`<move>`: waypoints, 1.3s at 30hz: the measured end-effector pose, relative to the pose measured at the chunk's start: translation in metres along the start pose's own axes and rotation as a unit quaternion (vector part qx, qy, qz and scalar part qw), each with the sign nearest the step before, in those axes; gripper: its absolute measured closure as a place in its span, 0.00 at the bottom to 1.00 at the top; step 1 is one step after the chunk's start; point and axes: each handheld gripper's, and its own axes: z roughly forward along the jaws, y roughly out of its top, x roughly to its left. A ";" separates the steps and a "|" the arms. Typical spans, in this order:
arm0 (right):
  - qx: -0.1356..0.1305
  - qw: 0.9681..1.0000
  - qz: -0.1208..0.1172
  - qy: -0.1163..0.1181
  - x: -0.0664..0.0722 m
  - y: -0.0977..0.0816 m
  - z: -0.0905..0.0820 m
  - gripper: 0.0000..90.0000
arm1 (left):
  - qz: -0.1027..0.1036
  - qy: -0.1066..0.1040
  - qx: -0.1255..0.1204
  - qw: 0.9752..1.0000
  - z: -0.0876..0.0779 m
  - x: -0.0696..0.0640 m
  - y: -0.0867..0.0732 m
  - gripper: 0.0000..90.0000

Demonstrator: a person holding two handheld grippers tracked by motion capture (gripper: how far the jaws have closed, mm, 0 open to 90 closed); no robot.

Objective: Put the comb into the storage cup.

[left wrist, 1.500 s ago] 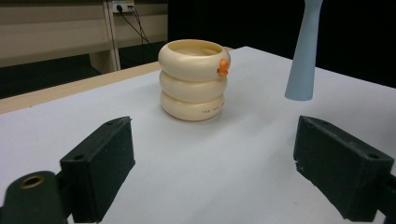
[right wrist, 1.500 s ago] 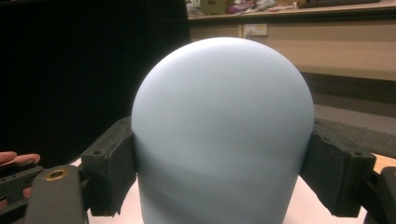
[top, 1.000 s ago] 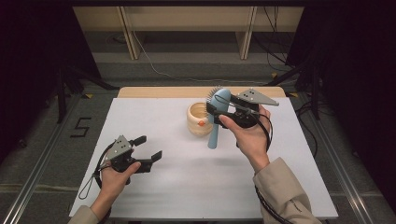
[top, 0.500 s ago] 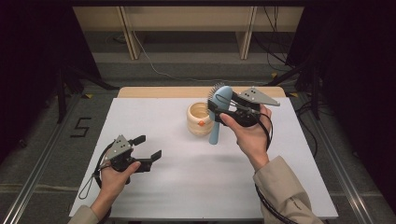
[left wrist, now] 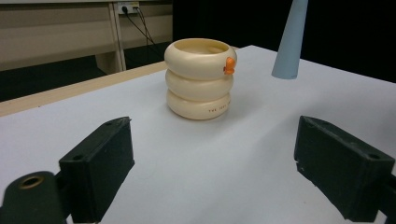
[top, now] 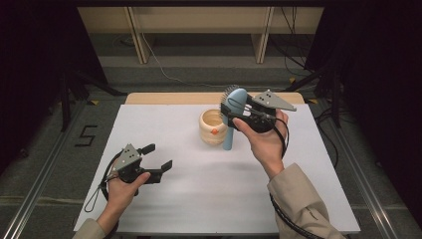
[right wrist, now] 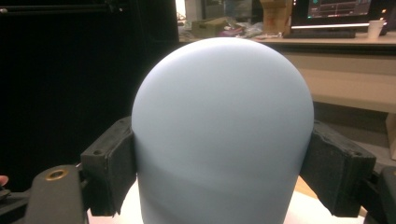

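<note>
A light blue hairbrush (top: 234,114) hangs upright beside a cream ringed cup (top: 213,127), its handle tip close to the table. My right gripper (top: 234,110) is shut on the brush's head; in the right gripper view both black pads (right wrist: 112,168) press the rounded blue back of the hairbrush (right wrist: 219,135). The cup (left wrist: 200,78) has an orange dot near its rim and stands on the white table (top: 209,184). My left gripper (top: 157,157) rests low at the front left, open, with nothing between its pads (left wrist: 100,163). The brush handle (left wrist: 290,42) rises right of the cup.
The white table ends in a wooden strip (top: 164,98) at the far side. Beyond it stand shelf legs (top: 137,35) and cables on the floor. Dark stands flank both sides. Bare tabletop lies between my left gripper and the cup.
</note>
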 end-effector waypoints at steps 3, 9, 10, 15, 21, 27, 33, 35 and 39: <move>0.000 1.000 -0.002 -0.002 0.000 0.000 0.001 0.22 | 0.002 0.002 0.001 1.000 0.000 0.000 0.000 0.13; -0.001 1.000 -0.006 -0.004 0.000 0.001 0.004 0.22 | 0.007 0.002 0.002 1.000 0.000 0.000 0.000 0.13; -0.001 1.000 -0.006 -0.004 0.000 0.001 0.004 0.22 | 0.008 0.003 0.003 1.000 0.000 0.000 0.000 0.13; -0.001 1.000 -0.007 -0.006 -0.001 0.001 0.006 0.22 | 0.009 0.004 0.002 1.000 0.001 0.000 0.000 0.13; -0.002 1.000 -0.009 -0.009 -0.001 0.002 0.008 0.22 | 0.010 0.004 0.004 1.000 0.001 0.000 0.000 0.13; -0.005 1.000 -0.010 -0.013 -0.001 0.005 0.011 0.22 | 0.008 0.005 0.003 1.000 0.001 0.000 0.000 0.13; -0.010 1.000 -0.011 -0.014 0.000 0.009 0.012 0.22 | 0.008 0.006 0.003 1.000 0.000 0.001 0.000 0.13; -0.011 1.000 -0.011 -0.014 0.000 0.010 0.012 0.22 | 0.009 0.006 0.004 1.000 0.001 0.001 -0.001 0.13; -0.013 1.000 -0.012 -0.014 0.000 0.012 0.013 0.22 | 0.008 0.006 0.004 1.000 0.000 0.001 0.000 0.13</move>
